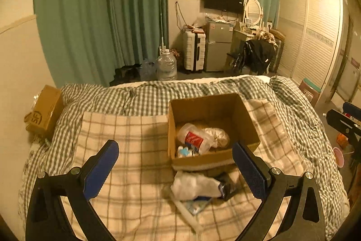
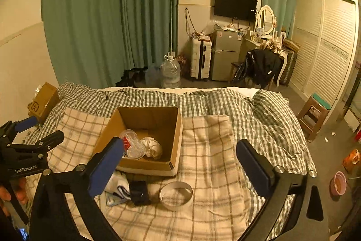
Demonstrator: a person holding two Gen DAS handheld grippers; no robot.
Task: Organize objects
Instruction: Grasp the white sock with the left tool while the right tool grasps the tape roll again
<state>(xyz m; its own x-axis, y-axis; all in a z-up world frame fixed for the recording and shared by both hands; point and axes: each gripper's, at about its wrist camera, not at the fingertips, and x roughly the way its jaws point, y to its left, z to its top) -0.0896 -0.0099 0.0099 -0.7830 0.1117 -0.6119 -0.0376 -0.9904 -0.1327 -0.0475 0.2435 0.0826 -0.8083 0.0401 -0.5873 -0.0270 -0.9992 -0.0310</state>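
An open cardboard box [image 1: 248, 119] [image 2: 173, 141] sits on the checked blanket on the bed. Inside lie a clear plastic cup with a red label [image 1: 195, 139] [image 2: 133, 145] and a crumpled white bag [image 1: 217, 137] [image 2: 153, 147]. In front of the box lie a white cloth [image 1: 194, 185] [image 2: 118, 183], a dark small item [image 2: 140, 192] and a roll of tape [image 2: 176, 194]. My left gripper [image 1: 176, 167] is open and empty above the cloth. My right gripper [image 2: 180, 166] is open and empty above the tape roll.
A second cardboard box [image 1: 45, 112] sits at the bed's left edge. The left gripper's body [image 2: 24, 150] shows at the left of the right wrist view. Beyond the bed are a water jug [image 1: 167, 66], a suitcase, a fridge and a stool [image 2: 313, 116].
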